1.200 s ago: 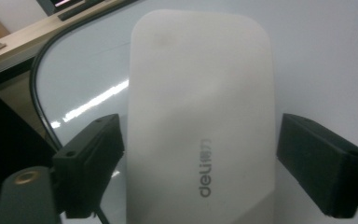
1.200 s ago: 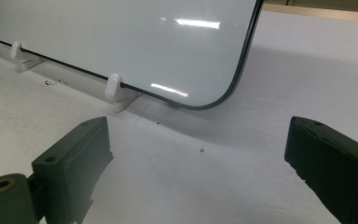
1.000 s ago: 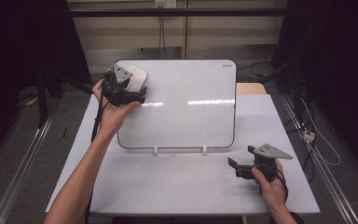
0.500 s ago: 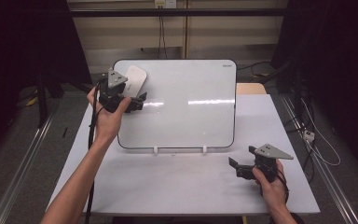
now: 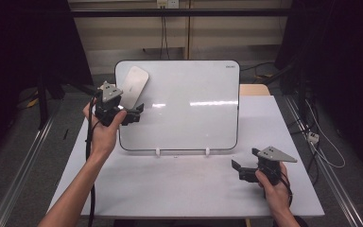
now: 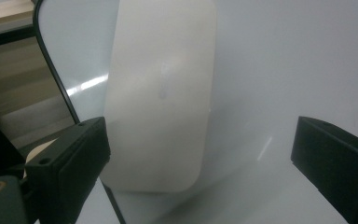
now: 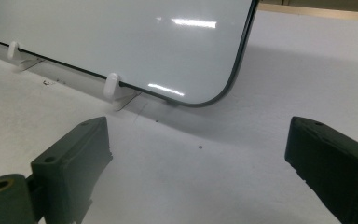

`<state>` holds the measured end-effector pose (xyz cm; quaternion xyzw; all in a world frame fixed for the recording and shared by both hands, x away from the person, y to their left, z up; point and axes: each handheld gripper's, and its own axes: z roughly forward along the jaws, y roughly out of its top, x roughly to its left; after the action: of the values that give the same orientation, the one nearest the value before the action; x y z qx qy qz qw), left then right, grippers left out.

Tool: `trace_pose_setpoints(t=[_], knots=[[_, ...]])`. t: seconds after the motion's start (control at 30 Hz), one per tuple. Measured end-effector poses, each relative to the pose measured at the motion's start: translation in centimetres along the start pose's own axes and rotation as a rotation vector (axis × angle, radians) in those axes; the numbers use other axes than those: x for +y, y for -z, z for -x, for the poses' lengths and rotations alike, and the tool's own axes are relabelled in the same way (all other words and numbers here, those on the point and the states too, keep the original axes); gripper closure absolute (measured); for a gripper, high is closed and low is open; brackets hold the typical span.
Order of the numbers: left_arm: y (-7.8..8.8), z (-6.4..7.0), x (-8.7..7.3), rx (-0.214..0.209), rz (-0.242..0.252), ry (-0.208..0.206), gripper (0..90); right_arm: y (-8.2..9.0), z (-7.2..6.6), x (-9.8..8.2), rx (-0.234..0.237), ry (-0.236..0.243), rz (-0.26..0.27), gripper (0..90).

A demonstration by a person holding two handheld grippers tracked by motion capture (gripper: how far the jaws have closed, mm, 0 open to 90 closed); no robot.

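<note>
Starting at the left: the left gripper (image 5: 133,113) is up at the left edge of the glossy white rectangular whiteboard with the thin black rim (image 5: 189,118), which stands tilted back on the white table (image 5: 170,189). The person's left hand (image 5: 101,130) is wrapped around the gripper body, with the grey three-cornered plate on top. Its jaws are spread wide and not gripping anything. In the left gripper view the flat, off-white eraser pad with rounded corners (image 6: 161,93) sits on the board between and beyond the two black jaws, nearer the left one, with plenty of gap on the right side. From the high view that eraser (image 5: 134,86) is stuck in the board's upper left corner, tilted, just above and beside the gripper. I can't tell whether the left jaw actually touches it.

Moving right, the board takes up the middle of the table, propped at its bottom edge on two small white plastic clips (image 5: 157,152). One of those clips (image 7: 112,87) shows up close in the right gripper view, along with the board's rounded lower corner.

Far right: the right gripper (image 5: 241,169) is down near the table's front right area, well apart from the board, held in the right hand (image 5: 275,187). Its jaws are splayed open too, with just bare table between them.
</note>
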<state>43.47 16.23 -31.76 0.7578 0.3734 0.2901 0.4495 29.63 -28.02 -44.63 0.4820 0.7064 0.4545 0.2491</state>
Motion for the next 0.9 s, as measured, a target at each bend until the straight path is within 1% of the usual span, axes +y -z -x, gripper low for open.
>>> trace_pose_setpoints(t=[0.03, 0.07, 0.1, 0.13, 0.2, 0.27, 0.3, 0.33, 0.43, 0.5, 0.57, 0.6, 0.7, 0.73, 0.77, 0.8, 0.9], knots=[[0.0, 0.1, -0.2, -0.013, -0.005, -0.008, 4.2, 0.0, 0.0, 0.0, 0.000, 0.000, -0.001, 6.9], [0.1, 0.3, -0.4, -0.012, -0.008, -0.014, 4.2, 0.0, 0.0, 0.0, 0.001, 0.001, 0.000, 6.9], [0.2, 0.4, -0.6, 0.003, -0.017, -0.038, 4.2, 0.0, 0.0, 0.0, 0.001, 0.000, -0.001, 6.9], [0.3, 0.5, -0.9, 0.005, -0.020, -0.042, 4.2, 0.0, 0.0, 0.0, 0.001, 0.000, 0.000, 6.8], [0.5, 0.6, -1.3, -0.007, -0.022, -0.027, 4.2, 0.0, 0.0, 0.0, -0.001, -0.002, -0.001, 6.8], [0.7, 0.7, -1.8, -0.012, -0.044, -0.025, 4.2, 0.0, 0.0, 0.0, -0.001, 0.002, 0.000, 6.8], [0.8, 0.8, -2.1, -0.013, -0.057, -0.033, 4.2, 0.0, 0.0, 0.0, -0.001, 0.002, 0.000, 6.8], [1.0, 1.0, -2.4, -0.004, -0.066, -0.044, 4.2, 0.0, 0.0, 0.0, -0.001, 0.000, 0.000, 6.8], [1.4, 1.3, -3.5, -0.006, -0.073, -0.057, 4.1, 0.0, 0.0, 0.0, -0.002, 0.002, 0.000, 6.8], [1.7, 1.4, -4.1, -0.032, -0.065, -0.050, 4.1, 0.0, 0.0, 0.0, -0.001, 0.003, 0.000, 6.8], [2.0, 1.5, -4.8, -0.006, -0.066, -0.048, 4.2, 0.0, 0.0, 0.0, -0.002, 0.003, 0.000, 6.8], [2.2, 1.5, -5.3, -0.007, -0.070, -0.036, 4.2, 0.0, 0.0, 0.0, -0.002, 0.004, 0.000, 6.8], [2.3, 1.5, -6.3, -0.037, -0.091, -0.016, 4.3, 0.0, -0.1, 0.0, -0.002, 0.004, 0.000, 6.8], [2.4, 1.5, -6.6, -0.036, -0.089, -0.009, 4.4, 0.0, 0.0, 0.0, -0.002, 0.003, -0.001, 6.9], [2.6, 1.5, -6.9, -0.031, -0.081, -0.009, 4.4, 0.0, 0.0, 0.0, -0.002, 0.001, -0.002, 6.9], [2.7, 1.5, -7.2, -0.029, -0.085, -0.011, 4.4, 0.0, -0.1, 0.0, -0.002, 0.002, -0.002, 6.9], [3.1, 1.5, -8.2, -0.038, -0.091, -0.008, 4.4, 0.0, -0.1, 0.0, -0.002, 0.003, -0.002, 6.9]])
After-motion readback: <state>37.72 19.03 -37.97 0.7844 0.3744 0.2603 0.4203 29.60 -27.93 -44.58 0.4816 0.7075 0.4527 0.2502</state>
